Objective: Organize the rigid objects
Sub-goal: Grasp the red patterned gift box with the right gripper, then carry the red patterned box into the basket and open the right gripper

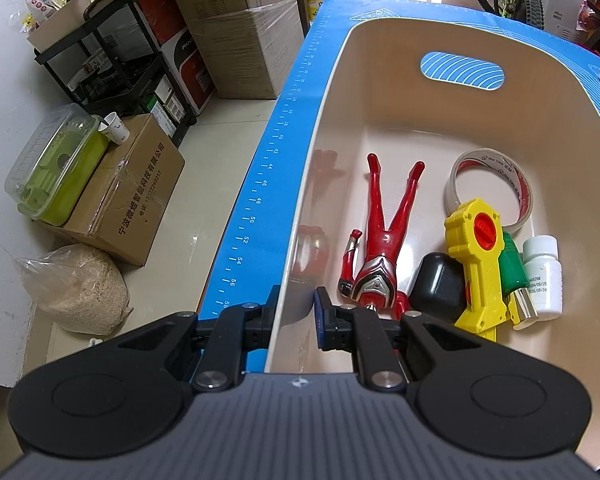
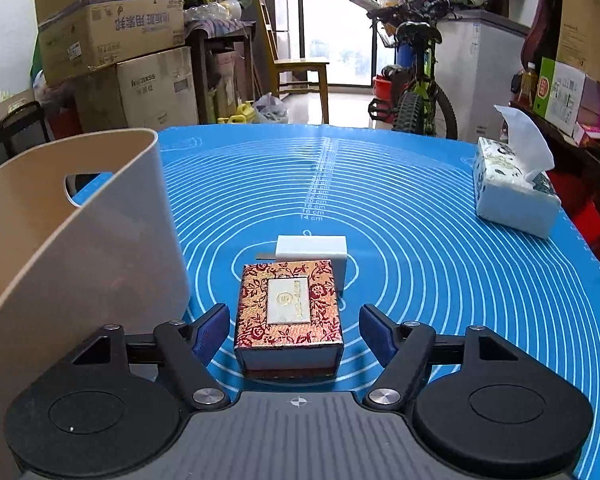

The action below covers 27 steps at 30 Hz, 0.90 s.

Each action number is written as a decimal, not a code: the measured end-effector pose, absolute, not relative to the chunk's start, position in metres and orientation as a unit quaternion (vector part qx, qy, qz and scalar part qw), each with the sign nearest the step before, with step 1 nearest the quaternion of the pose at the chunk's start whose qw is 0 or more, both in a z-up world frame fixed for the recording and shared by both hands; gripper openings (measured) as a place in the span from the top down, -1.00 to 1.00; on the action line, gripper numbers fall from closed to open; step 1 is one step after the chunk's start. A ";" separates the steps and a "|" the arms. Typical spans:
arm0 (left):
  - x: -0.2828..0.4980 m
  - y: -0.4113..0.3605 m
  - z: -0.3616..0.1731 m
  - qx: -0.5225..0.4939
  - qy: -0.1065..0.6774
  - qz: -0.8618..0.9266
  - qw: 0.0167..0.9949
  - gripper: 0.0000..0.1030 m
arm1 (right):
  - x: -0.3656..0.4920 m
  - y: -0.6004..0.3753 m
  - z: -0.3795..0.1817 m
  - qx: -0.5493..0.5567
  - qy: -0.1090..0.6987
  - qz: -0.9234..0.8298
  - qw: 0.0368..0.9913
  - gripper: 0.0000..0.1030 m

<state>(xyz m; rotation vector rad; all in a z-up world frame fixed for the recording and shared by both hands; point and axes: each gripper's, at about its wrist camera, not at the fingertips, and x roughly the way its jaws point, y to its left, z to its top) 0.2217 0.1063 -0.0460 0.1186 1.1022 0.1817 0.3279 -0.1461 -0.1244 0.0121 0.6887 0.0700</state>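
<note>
My left gripper (image 1: 296, 304) is shut on the near left wall of the beige bin (image 1: 300, 216), one finger outside and one inside. Inside the bin lie a red figure (image 1: 380, 248), a tape roll (image 1: 488, 188), a yellow toy (image 1: 480, 264), a black case (image 1: 438, 286), a green-capped piece (image 1: 514, 276) and a white bottle (image 1: 542, 276). In the right wrist view my right gripper (image 2: 294, 330) stands open around a red-and-gold patterned box (image 2: 290, 312) on the blue mat (image 2: 440, 240); gaps show on both sides of it. A white charger block (image 2: 314, 250) lies just behind the box.
The beige bin wall (image 2: 80, 240) rises close on the left of the right gripper. A tissue pack (image 2: 512, 192) sits at the mat's far right. Off the table's left edge are cardboard boxes (image 1: 132, 196), a black rack (image 1: 112, 60) and a sack (image 1: 76, 288) on the floor.
</note>
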 end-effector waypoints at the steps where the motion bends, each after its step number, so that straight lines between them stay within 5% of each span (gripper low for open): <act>1: 0.221 0.106 -0.046 0.057 0.523 0.086 0.846 0.65 | 0.329 -0.145 -0.125 0.002 0.337 0.034 0.941 -0.36; 4: 0.222 0.107 -0.046 0.056 0.523 0.086 0.846 0.65 | 0.329 -0.140 -0.129 -0.009 0.337 0.043 0.941 -0.13; 27: 0.222 0.108 -0.046 0.056 0.523 0.089 0.846 0.65 | 0.292 -0.147 -0.044 0.028 0.246 0.045 0.968 -0.14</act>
